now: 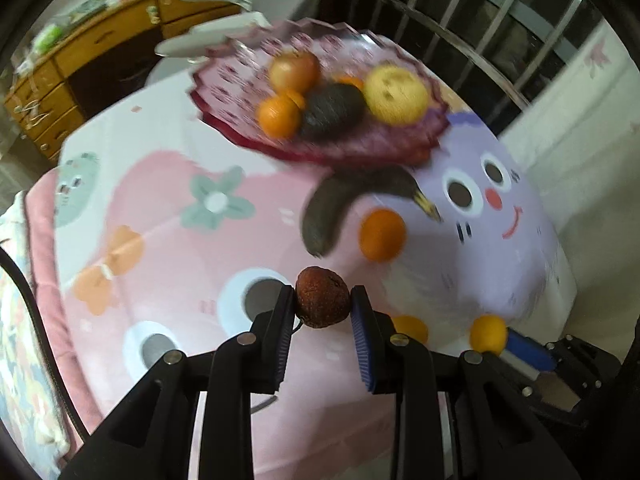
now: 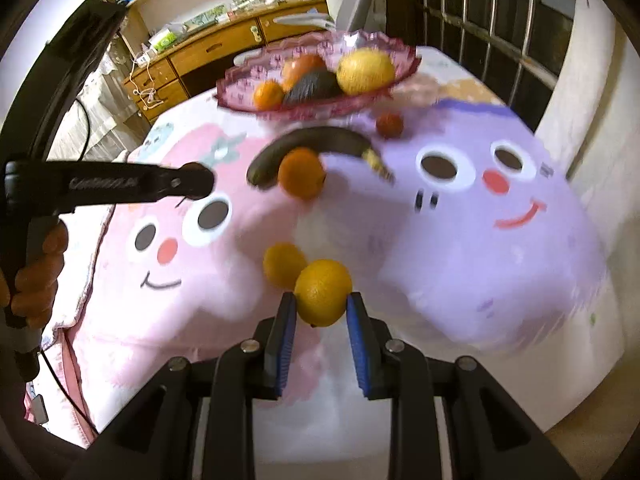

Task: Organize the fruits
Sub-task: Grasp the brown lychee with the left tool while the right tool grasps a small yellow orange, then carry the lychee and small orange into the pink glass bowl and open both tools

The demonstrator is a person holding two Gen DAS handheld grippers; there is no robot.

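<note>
My left gripper (image 1: 323, 300) is shut on a small brown wrinkled fruit (image 1: 322, 296), held above the table. My right gripper (image 2: 321, 307) is shut on a yellow-orange citrus (image 2: 323, 293). A pink scalloped fruit plate (image 1: 224, 92) at the far side holds an onion-coloured fruit (image 1: 295, 69), an orange (image 1: 279, 115), a dark avocado (image 1: 332, 110) and a yellow fruit (image 1: 396, 94). The plate also shows in the right wrist view (image 2: 240, 80). A blackened banana (image 1: 332, 204) and an orange (image 1: 382, 234) lie in front of the plate. The right gripper's fingers (image 1: 528, 350) show at lower right with its citrus (image 1: 488, 334).
The table carries a pink and purple cartoon cloth (image 2: 480, 260). Loose fruit lie on it: an orange (image 2: 285, 265), another orange (image 2: 302, 174), a small red fruit (image 2: 390, 125). A wooden drawer cabinet (image 2: 192, 56) stands behind, a barred window (image 2: 500, 12) at right.
</note>
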